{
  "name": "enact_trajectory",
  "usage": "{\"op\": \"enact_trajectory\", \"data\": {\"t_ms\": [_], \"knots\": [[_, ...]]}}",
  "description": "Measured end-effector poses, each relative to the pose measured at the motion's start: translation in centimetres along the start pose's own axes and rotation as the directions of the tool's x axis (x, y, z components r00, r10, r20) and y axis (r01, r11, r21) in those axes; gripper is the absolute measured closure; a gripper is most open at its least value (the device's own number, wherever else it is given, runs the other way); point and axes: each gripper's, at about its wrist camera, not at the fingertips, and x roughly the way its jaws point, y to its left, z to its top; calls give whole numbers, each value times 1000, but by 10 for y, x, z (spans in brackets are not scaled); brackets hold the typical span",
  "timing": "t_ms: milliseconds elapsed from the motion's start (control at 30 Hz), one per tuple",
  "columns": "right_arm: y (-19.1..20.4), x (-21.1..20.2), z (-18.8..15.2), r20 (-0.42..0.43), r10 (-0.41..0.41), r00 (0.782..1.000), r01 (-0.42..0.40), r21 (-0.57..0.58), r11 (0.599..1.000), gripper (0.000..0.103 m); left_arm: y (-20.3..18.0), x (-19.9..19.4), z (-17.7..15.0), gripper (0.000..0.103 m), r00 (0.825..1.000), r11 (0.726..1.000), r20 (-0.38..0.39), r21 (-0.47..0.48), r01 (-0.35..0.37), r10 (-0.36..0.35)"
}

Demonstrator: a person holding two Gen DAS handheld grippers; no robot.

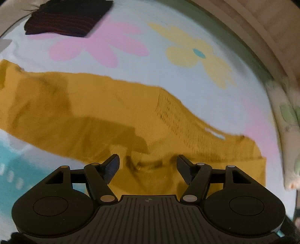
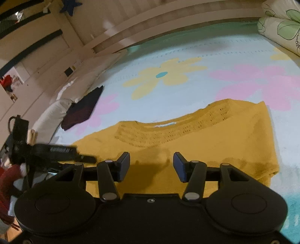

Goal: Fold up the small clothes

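A mustard-yellow knitted top (image 1: 97, 112) lies spread flat on a flowered bedspread (image 1: 131, 45). My left gripper (image 1: 148, 161) is open and empty, hovering just above the top's near edge. In the right wrist view the same top (image 2: 206, 135) lies with its neckline facing away. My right gripper (image 2: 151, 159) is open and empty above the top's near part. The left gripper (image 2: 56, 152) shows as a dark blurred shape at the top's left edge.
A folded dark striped garment (image 1: 69, 16) lies at the bedspread's far corner, also seen in the right wrist view (image 2: 82, 110). A flowered pillow (image 2: 281, 24) lies at the far right. Beige wall panels (image 2: 131, 24) run along the bed's edge.
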Motion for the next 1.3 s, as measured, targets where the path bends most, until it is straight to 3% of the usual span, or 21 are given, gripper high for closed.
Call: {"op": "enact_trajectory", "data": {"t_ms": [133, 233, 367, 533, 600, 733, 867, 1000, 1100, 1200, 1300], "knots": [[8, 1, 0, 5, 9, 1000, -9, -15, 1000, 44, -27, 24, -3, 38, 990, 982, 2, 122, -142, 142], [12, 0, 0, 6, 13, 1000, -13, -31, 999, 44, -32, 36, -12, 48, 973, 957, -23, 188, -221, 229], [12, -6, -2, 12, 9, 1000, -8, -59, 998, 44, -22, 17, -20, 48, 984, 959, -56, 240, -151, 169], [3, -7, -5, -5, -5, 1000, 5, -51, 999, 44, 4, 11, -35, 48, 973, 926, -110, 343, -157, 205], [-1, -8, -4, -3, -7, 1000, 7, -35, 999, 43, 11, 6, -32, 48, 975, 933, -88, 319, -165, 203], [-3, -11, 1, 22, 7, 1000, -7, -3, 1000, 43, 12, -3, -15, 48, 996, 982, -13, 166, -86, 89], [2, -11, 6, 39, 18, 999, -18, 5, 1000, 43, -14, 5, -12, 48, 995, 986, 46, 143, -89, 84], [3, -9, 6, 36, 21, 999, -21, 8, 1000, 43, -50, 18, -29, 48, 989, 950, 61, 276, -147, 136], [0, -10, 6, 38, 18, 999, -18, 11, 1000, 43, -70, 30, -50, 48, 982, 898, 74, 396, -190, 176], [-3, -11, 7, 39, 11, 999, -12, 19, 1000, 43, -70, 46, -63, 48, 946, 833, 96, 453, -319, 310], [-5, -17, 6, 45, 6, 999, -7, 10, 1000, 43, -47, 38, -66, 47, 946, 853, 80, 415, -318, 313]]}}
